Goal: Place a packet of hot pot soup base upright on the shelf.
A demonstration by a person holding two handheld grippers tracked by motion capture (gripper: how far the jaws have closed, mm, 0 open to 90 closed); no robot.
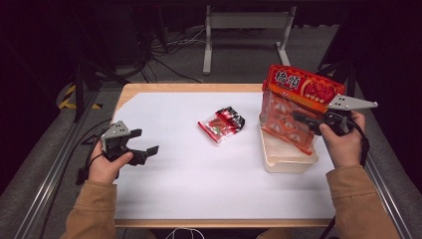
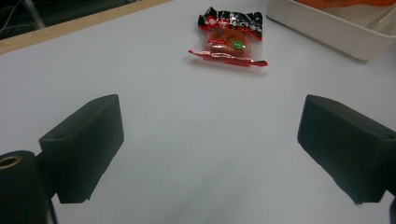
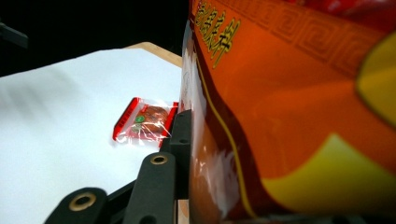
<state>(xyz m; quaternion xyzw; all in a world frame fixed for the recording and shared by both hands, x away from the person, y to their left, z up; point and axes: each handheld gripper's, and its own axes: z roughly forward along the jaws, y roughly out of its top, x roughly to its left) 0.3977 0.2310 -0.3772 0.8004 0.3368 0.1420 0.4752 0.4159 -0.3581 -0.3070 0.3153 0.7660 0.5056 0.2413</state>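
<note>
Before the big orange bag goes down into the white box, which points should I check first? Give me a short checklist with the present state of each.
1. Right gripper fingers clamp the orange bag: ok.
2. Bag is above the white box: ok.
3. Bag bottom sits fully inside the box: cannot tell.
4. Small snack packet lies apart from the box: ok.
5. Left gripper is open, holding nothing, away from the box: ok.

One big orange bag, one small snack packet (red-edged), one cream tray.
</note>
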